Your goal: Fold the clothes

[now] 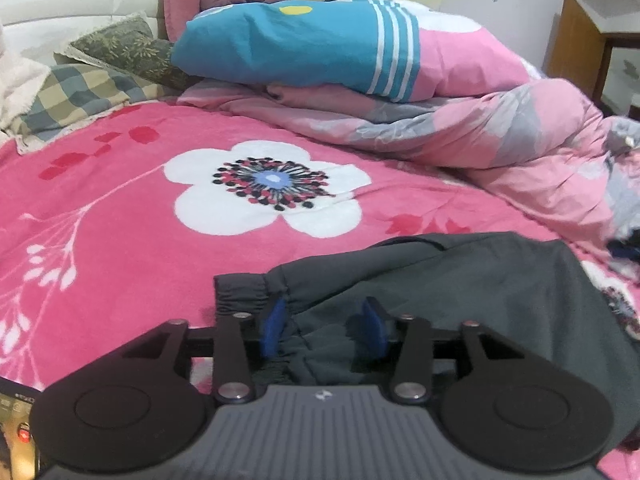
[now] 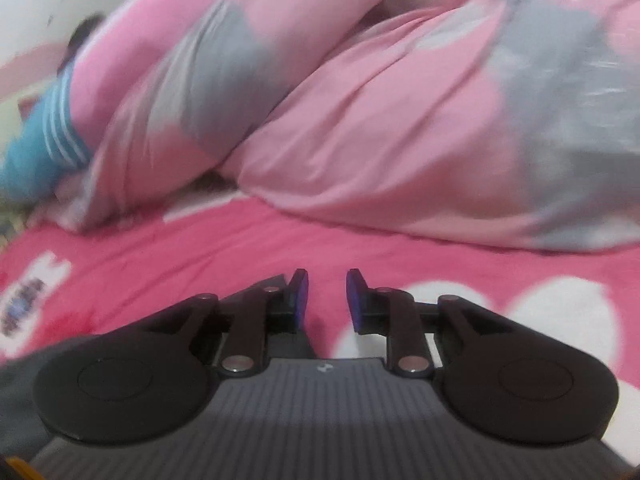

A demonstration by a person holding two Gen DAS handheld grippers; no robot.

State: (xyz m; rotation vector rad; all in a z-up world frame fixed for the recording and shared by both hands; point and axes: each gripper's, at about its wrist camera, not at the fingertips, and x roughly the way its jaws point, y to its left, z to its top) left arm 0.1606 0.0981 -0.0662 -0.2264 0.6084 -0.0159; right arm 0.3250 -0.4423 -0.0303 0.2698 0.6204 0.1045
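Item: dark grey garment (image 1: 460, 280), apparently trousers or a jacket by its elasticated hem or cuff (image 1: 250, 286); exact type not settled. It lies on the bed, on a pink floral blanket (image 1: 120, 208), bunched rather than flat, near the front edge.

Left claw (image 1: 324, 326): directly over the garment, just inside the elasticated edge. Blue pads (image 1: 274, 326) stand apart with cloth rumpled between them; jaws at middling width, not pinched on the fabric.

Right claw (image 2: 326, 300): jaws parted narrowly, nothing between them, over bare pink blanket (image 2: 240, 248). Only a dark sliver of cloth shows at its lower left; view blurred.

Key relation: the garment runs rightward and away from the left claw, long axis roughly across the bed. The left claw is the nearer; the right lies off the cloth.

Background: heaped pink-and-grey quilt (image 1: 500, 136), blue-striped duvet (image 1: 304, 40), pillows (image 1: 116, 44).

Fold state: cannot tell.
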